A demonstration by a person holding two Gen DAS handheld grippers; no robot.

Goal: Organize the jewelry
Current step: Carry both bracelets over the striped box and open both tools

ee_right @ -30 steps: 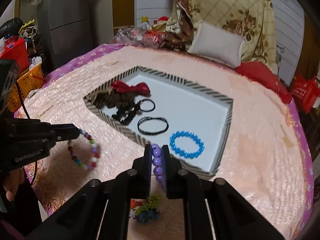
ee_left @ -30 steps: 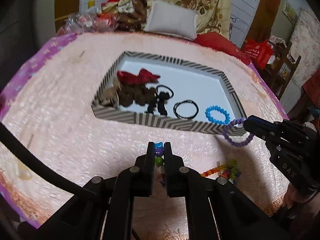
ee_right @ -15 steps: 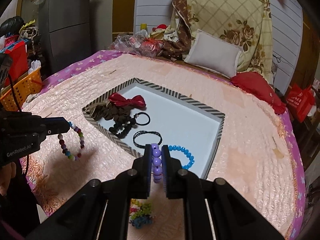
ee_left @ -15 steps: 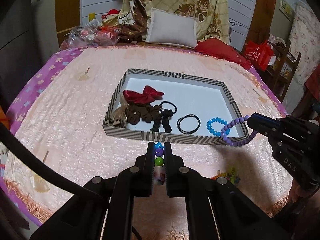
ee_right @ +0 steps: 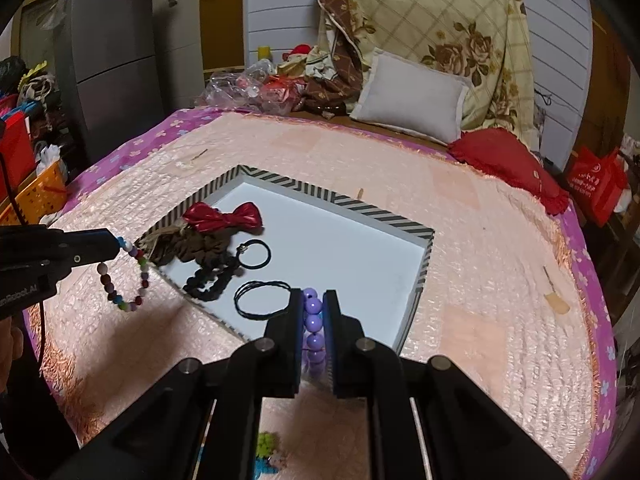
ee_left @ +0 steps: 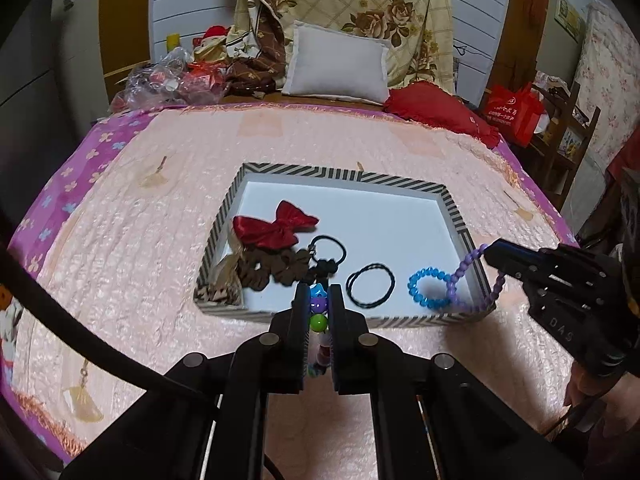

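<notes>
A striped-rim tray (ee_left: 340, 172) (ee_right: 352, 206) with a white floor lies on the pink bedspread. It holds a red bow (ee_left: 276, 226), brown scrunchies (ee_left: 276, 266), black hair ties (ee_left: 370, 282) and a blue bead bracelet (ee_left: 426, 286). My left gripper (ee_left: 319, 300) is shut on a multicoloured bead bracelet (ee_right: 124, 276), which hangs above the bedspread left of the tray. My right gripper (ee_right: 312, 308) is shut on a purple bead bracelet (ee_left: 472, 280), which hangs over the tray's near right corner.
A small colourful piece (ee_right: 270, 454) lies on the bedspread near the front edge. A white pillow (ee_left: 338, 66) and a red cushion (ee_left: 436, 110) lie at the back. An orange basket (ee_right: 38, 192) stands off the bed's left side.
Both grippers have risen and drawn back from the tray with their bracelets; the tray now looks smaller and farther. The colourful piece on the bedspread has dropped out of the left wrist view.
</notes>
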